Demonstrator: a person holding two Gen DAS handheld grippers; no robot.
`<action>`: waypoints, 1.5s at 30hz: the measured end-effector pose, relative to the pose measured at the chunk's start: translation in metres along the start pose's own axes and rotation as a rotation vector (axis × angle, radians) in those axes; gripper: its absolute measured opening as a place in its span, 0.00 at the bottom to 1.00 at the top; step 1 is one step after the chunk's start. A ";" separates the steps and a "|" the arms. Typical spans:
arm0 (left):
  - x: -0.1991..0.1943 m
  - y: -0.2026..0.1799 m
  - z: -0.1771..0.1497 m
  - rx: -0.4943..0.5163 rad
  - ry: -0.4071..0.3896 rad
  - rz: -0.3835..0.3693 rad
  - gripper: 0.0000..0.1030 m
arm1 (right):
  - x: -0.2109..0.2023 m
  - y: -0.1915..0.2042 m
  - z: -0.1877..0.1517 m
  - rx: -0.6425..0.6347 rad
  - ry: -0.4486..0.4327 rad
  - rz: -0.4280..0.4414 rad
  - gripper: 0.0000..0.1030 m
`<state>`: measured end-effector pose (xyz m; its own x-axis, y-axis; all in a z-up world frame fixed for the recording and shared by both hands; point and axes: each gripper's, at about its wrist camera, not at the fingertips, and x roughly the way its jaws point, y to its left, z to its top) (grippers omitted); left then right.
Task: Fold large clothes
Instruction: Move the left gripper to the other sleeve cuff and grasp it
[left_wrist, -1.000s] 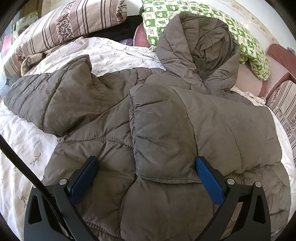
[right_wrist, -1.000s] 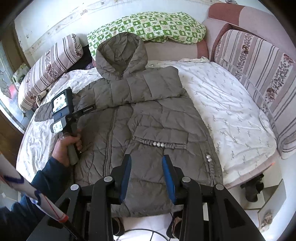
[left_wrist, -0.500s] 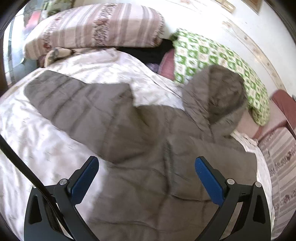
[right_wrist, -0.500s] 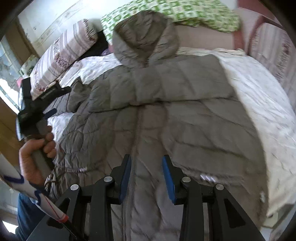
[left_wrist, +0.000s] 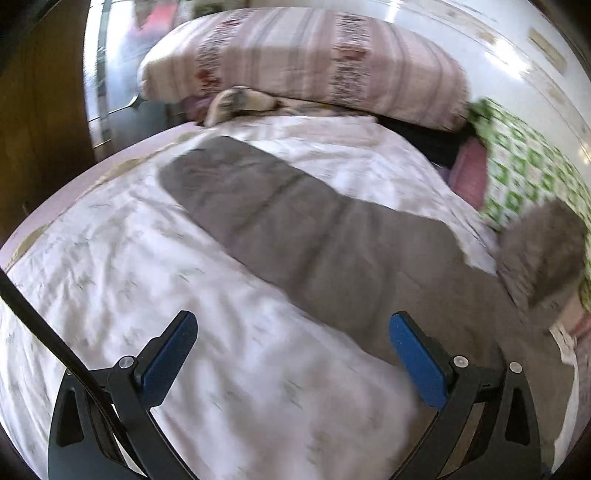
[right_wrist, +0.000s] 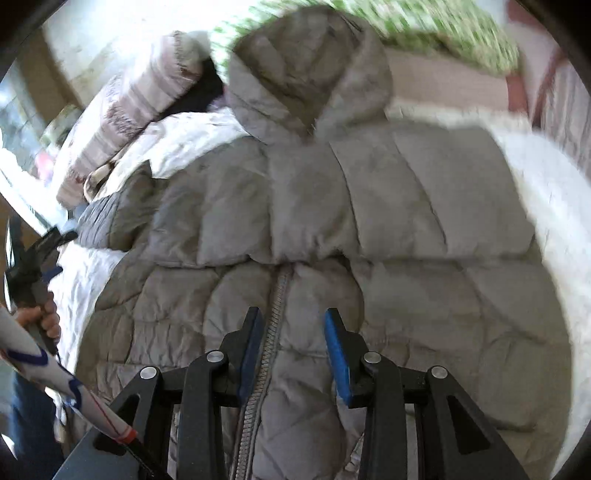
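Note:
A grey quilted hooded jacket (right_wrist: 332, 206) lies front up on the bed, one sleeve folded across its chest. Its other sleeve (left_wrist: 295, 229) stretches out flat over the white sheet (left_wrist: 147, 266), and the hood (left_wrist: 543, 251) shows at the right edge. My left gripper (left_wrist: 291, 321) hangs wide open above the sheet, just short of that sleeve, with nothing between its fingers. In the right wrist view a hand holds it at the far left (right_wrist: 33, 273). My right gripper (right_wrist: 293, 314) hovers low over the zipper (right_wrist: 275, 306), jaws partly open and gripping nothing.
A striped pillow (left_wrist: 303, 62) and a green checked pillow (left_wrist: 517, 162) lie at the head of the bed. Dark wooden furniture (left_wrist: 37, 110) stands beyond the bed's left edge. A striped cushion (right_wrist: 569, 103) borders the right side.
My left gripper has swung left, off the jacket's body, to the outstretched sleeve and the sheet. My right gripper has dropped closer to the jacket and moved up along the zipper. Neither has changed its opening.

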<state>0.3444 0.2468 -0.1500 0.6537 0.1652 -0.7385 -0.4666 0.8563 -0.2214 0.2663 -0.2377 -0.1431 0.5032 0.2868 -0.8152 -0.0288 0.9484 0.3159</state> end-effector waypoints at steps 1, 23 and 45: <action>0.005 0.008 0.005 -0.009 -0.005 0.019 1.00 | 0.001 -0.005 0.001 0.024 0.013 0.022 0.37; 0.107 0.148 0.091 -0.483 0.012 -0.295 0.76 | -0.001 -0.019 0.006 0.048 -0.015 0.042 0.38; 0.019 0.079 0.123 -0.267 -0.180 -0.230 0.18 | -0.025 -0.030 0.018 0.093 -0.107 0.054 0.38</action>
<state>0.3935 0.3780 -0.1030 0.8422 0.0880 -0.5320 -0.4192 0.7273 -0.5434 0.2701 -0.2754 -0.1239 0.5922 0.3164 -0.7411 0.0197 0.9137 0.4058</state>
